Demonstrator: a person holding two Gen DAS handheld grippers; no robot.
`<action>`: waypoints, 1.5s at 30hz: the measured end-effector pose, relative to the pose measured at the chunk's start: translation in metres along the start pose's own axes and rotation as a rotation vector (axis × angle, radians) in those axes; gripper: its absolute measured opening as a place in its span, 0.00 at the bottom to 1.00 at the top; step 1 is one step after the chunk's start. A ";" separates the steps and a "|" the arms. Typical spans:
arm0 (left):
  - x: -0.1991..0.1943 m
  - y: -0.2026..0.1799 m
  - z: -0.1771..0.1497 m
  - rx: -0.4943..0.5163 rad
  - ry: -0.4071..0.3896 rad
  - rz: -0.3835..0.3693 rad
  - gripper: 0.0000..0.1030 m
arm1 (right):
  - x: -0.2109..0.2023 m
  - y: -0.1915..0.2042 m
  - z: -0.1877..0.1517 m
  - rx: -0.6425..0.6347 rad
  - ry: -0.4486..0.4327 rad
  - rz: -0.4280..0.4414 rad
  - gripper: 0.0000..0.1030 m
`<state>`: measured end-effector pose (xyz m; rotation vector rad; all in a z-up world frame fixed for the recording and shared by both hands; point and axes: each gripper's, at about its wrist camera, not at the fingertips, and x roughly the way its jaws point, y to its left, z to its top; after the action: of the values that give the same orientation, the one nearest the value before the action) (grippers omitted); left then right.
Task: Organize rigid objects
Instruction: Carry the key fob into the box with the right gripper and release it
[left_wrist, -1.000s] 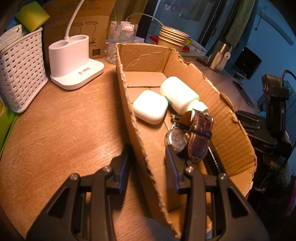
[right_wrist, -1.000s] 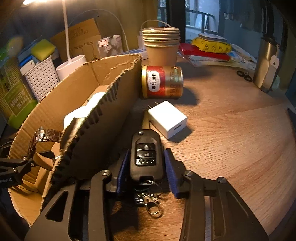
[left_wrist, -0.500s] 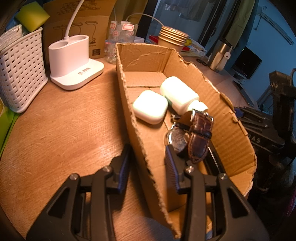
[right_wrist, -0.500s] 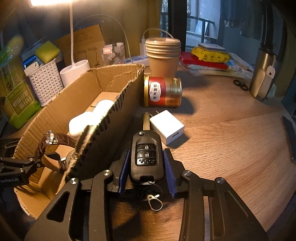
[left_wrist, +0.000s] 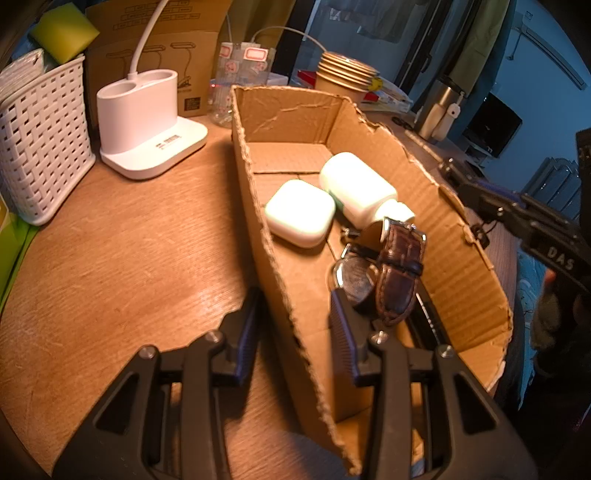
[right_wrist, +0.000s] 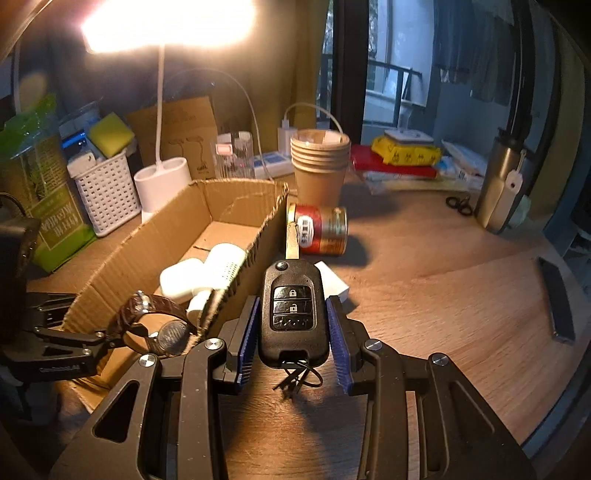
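Observation:
A black car key (right_wrist: 293, 310) with its blade folded out is clamped between the blue pads of my right gripper (right_wrist: 293, 332), held above the wooden table just right of the cardboard box (right_wrist: 236, 206). My left gripper (left_wrist: 295, 321) straddles the box's near long wall (left_wrist: 280, 280), one finger outside and one inside, shut on that wall. Inside the box lie a brown leather-strap watch (left_wrist: 388, 273), a white earbud case (left_wrist: 299, 214) and a white bottle (left_wrist: 358, 188). In the right wrist view the left gripper (right_wrist: 110, 338) shows at the box's near end beside the watch (right_wrist: 155, 321).
A red can (right_wrist: 321, 230) lies on its side and a white charger (right_wrist: 334, 284) sits just beyond the key. Stacked paper cups (right_wrist: 319, 162), a white lamp base (left_wrist: 147, 118), a white basket (left_wrist: 37, 140) and a steel flask (right_wrist: 502, 188) ring the table. A dark flat device (right_wrist: 557, 302) lies far right.
My right gripper has risen with the car key, lifting it off the table to about the height of the box wall. The left gripper and the box contents have not moved.

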<state>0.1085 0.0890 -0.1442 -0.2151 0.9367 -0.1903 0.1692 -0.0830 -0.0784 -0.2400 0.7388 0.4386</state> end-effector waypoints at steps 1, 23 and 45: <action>0.000 0.000 0.000 0.000 0.000 0.000 0.39 | -0.004 0.001 0.001 -0.003 -0.007 -0.006 0.37; 0.000 0.000 0.000 0.000 0.000 0.000 0.39 | -0.073 0.037 0.018 -0.078 -0.183 0.015 0.37; 0.000 0.000 0.000 0.000 0.000 0.000 0.39 | -0.041 0.074 0.018 -0.113 -0.162 0.100 0.37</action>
<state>0.1085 0.0892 -0.1443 -0.2154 0.9367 -0.1906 0.1187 -0.0232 -0.0413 -0.2706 0.5698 0.5890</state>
